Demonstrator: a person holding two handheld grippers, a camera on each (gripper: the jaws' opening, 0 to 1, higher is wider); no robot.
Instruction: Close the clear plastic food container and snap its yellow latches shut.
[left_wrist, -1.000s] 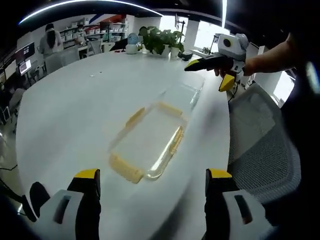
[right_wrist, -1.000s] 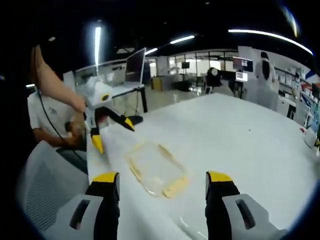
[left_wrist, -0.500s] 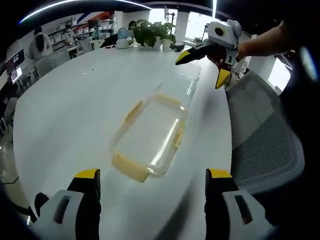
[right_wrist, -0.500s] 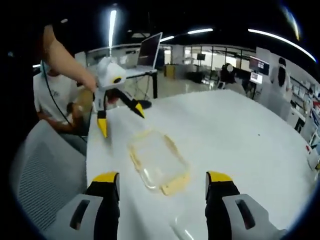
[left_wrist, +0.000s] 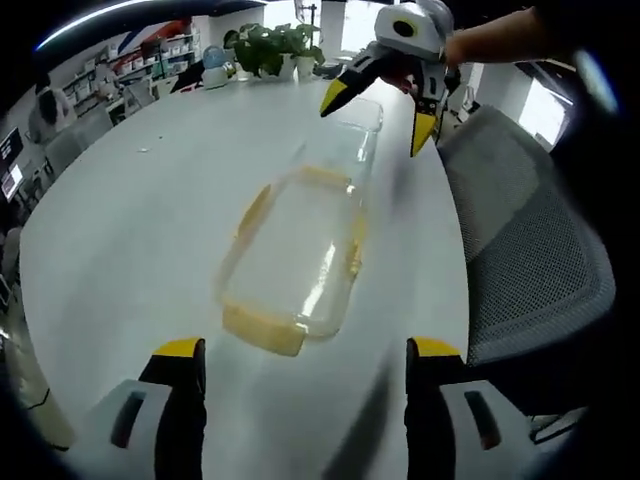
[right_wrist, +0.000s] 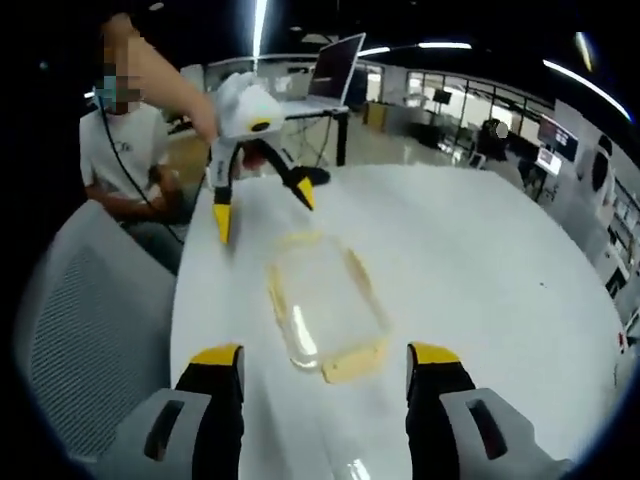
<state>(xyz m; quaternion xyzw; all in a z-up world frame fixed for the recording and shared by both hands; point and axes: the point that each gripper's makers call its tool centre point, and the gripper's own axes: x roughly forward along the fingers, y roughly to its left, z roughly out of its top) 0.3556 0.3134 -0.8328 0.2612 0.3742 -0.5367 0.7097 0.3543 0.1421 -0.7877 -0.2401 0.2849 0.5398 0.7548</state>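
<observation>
- Lying on the white table (left_wrist: 130, 210), the clear plastic food container (left_wrist: 290, 255) sat well ahead of the left gripper (left_wrist: 300, 385), roughly midway between its two yellow-tipped jaws, with one yellow latch (left_wrist: 262, 332) at the near end.
- In the right gripper view the same container (right_wrist: 325, 305) lay just ahead of the right gripper (right_wrist: 322, 375), again between the jaws, a yellow latch (right_wrist: 352, 362) nearest the camera.
- Both grippers had their jaws spread wide apart, holding nothing and not touching the container.
- In the left gripper view the right gripper (left_wrist: 385, 85) hung above the far end of the container, by what looked like a clear lid (left_wrist: 350, 125) past it; the blur made that uncertain.
- In the right gripper view the left gripper (right_wrist: 258, 175) hung over the container's far end, jaws parted.
- A grey mesh chair (left_wrist: 525, 240) stood beside the table edge.
- Compared with half a second before, the container looked closer in both views, and each opposite gripper had come lower over the container's far end.
- The container itself appeared unmoved on the table.
</observation>
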